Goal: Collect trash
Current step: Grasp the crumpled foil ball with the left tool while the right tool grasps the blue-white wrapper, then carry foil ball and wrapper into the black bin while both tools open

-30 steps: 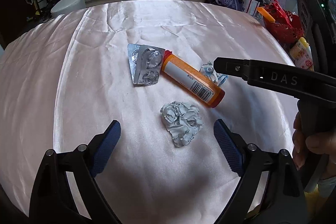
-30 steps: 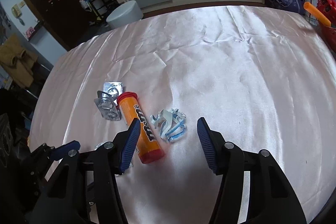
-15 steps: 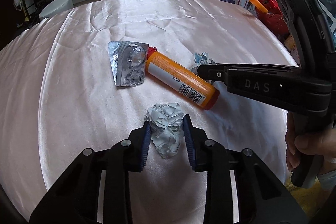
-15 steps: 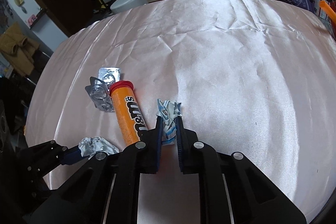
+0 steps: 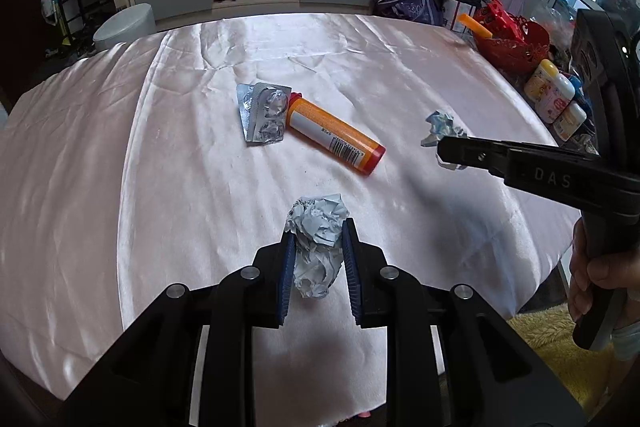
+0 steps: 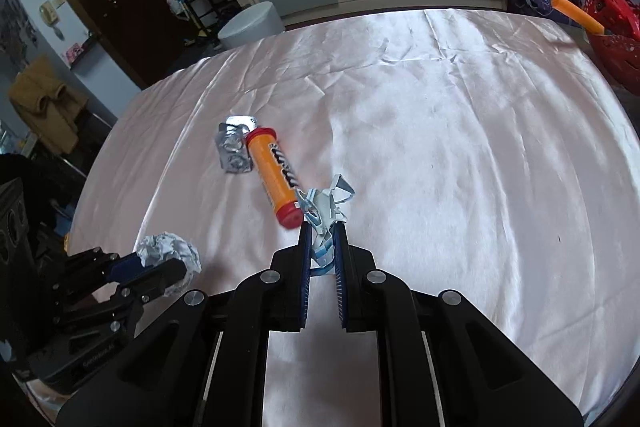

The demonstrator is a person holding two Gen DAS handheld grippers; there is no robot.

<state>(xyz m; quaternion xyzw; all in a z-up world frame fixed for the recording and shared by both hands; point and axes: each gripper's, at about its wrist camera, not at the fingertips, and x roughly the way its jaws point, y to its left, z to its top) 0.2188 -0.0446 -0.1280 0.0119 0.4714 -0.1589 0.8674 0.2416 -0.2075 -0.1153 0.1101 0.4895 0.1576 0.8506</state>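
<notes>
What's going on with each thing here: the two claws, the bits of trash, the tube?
Left claw: shut on the crumpled paper ball.
Right claw: shut on the blue-and-white wrapper.
Orange tube: lying on its side, red cap on, untouched.
Blister pack: crumpled, flat on the cloth, beside the tube's cap end.
Pink tablecloth: wrinkled, spread over the table.

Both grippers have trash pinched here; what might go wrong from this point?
1. The blue-and-white wrapper sits mostly beyond the right gripper's tips, so it may slip out.
2. The crumpled paper ball in the left gripper is soft and could compress and drop.
3. The orange tube lies on its side on slick satin; a bump might roll it.
</notes>
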